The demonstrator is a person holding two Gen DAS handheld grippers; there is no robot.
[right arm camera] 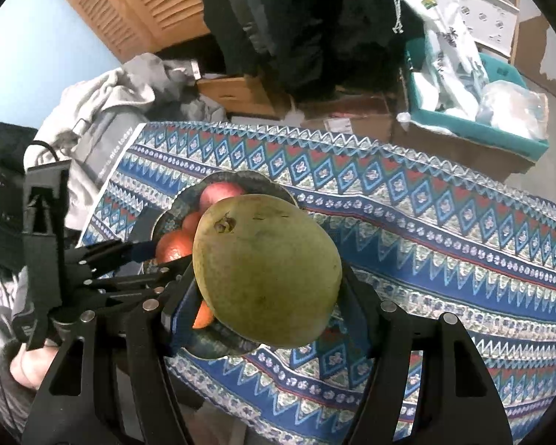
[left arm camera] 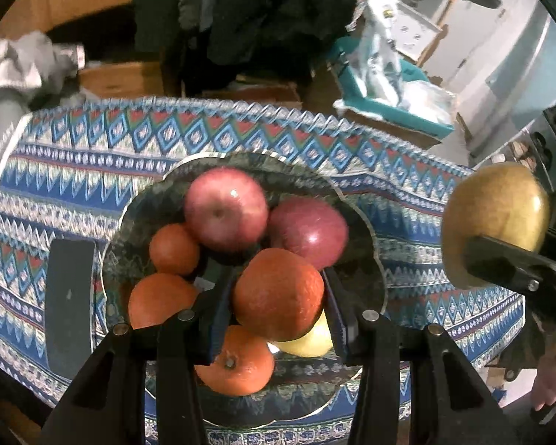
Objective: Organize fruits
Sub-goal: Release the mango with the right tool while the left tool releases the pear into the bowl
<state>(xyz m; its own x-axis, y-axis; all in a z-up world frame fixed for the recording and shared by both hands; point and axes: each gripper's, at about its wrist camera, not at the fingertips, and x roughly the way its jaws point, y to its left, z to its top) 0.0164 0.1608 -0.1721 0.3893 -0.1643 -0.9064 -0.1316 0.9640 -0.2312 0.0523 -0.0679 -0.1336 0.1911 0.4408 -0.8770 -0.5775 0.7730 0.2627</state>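
Observation:
A dark patterned bowl [left arm camera: 363, 222] on the patterned cloth holds two red apples [left arm camera: 226, 209], several oranges [left arm camera: 174, 248] and a yellow fruit [left arm camera: 309, 343]. My left gripper [left arm camera: 276, 294] is shut on a large orange [left arm camera: 278, 293] just above the bowl. My right gripper [right arm camera: 268, 283] is shut on a yellow-green pear [right arm camera: 267, 270] and holds it in the air to the right of the bowl [right arm camera: 178, 204]. The pear also shows in the left wrist view [left arm camera: 495, 222], with the right gripper's finger across it. The left gripper shows at the left of the right wrist view [right arm camera: 141, 250].
A blue, white and red patterned cloth [left arm camera: 407, 170] covers the table. A dark flat object [left arm camera: 68, 296] lies left of the bowl. Beyond the far edge are cardboard boxes [right arm camera: 352, 118], a teal bin [right arm camera: 474, 118] with plastic bags, grey clothing [right arm camera: 103, 111] and dark hanging clothes.

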